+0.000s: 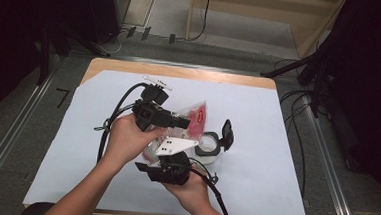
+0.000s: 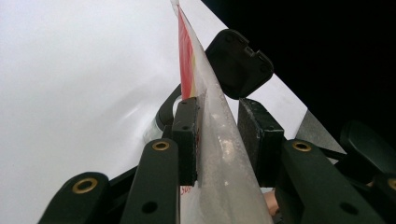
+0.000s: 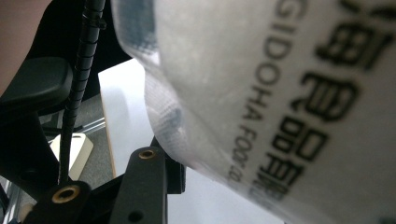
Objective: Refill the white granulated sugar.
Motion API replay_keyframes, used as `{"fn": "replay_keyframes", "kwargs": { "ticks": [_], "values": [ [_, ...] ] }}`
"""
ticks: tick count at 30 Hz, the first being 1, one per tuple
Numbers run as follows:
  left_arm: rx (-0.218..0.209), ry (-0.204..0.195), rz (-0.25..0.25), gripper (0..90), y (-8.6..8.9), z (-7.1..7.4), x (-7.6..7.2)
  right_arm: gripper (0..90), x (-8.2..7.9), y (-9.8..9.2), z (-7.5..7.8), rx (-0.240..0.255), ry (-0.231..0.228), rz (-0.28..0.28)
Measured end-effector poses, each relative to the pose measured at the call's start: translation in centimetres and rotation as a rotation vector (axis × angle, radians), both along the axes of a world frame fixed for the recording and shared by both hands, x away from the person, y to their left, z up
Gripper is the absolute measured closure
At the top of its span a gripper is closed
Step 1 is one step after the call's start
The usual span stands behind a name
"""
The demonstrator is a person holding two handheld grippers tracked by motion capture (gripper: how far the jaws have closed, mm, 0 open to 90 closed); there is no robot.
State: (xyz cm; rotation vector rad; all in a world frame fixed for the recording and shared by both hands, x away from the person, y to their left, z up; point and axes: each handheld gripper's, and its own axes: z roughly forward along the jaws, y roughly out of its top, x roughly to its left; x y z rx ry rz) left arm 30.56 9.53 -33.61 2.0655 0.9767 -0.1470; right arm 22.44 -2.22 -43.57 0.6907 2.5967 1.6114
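Pouch (image 1: 195,117) pinched by left gripper (image 1: 185,122), right gripper (image 1: 151,157) unclear, jar (image 1: 209,147) beside.

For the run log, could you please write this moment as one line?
left gripper: shut on bag | right gripper: at bag's lower end | container: open, below bag

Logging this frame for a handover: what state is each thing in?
Bag: off the table, clamped between both grippers, edge-on to the left one.
Container: on the table, open, black lid flipped up.
Left gripper: shut on bag.
Right gripper: shut on bag.
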Motion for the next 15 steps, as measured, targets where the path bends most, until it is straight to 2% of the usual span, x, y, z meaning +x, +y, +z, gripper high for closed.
{"fn": "replay_keyframes", "kwargs": {
  "ticks": [15],
  "values": [
    [0.005, 0.009, -0.008, 69.4, -0.19, -0.34, 0.08, 64.0, -0.06, -0.09, -0.25, -0.003, 0.003, -0.007]
  ]
}}
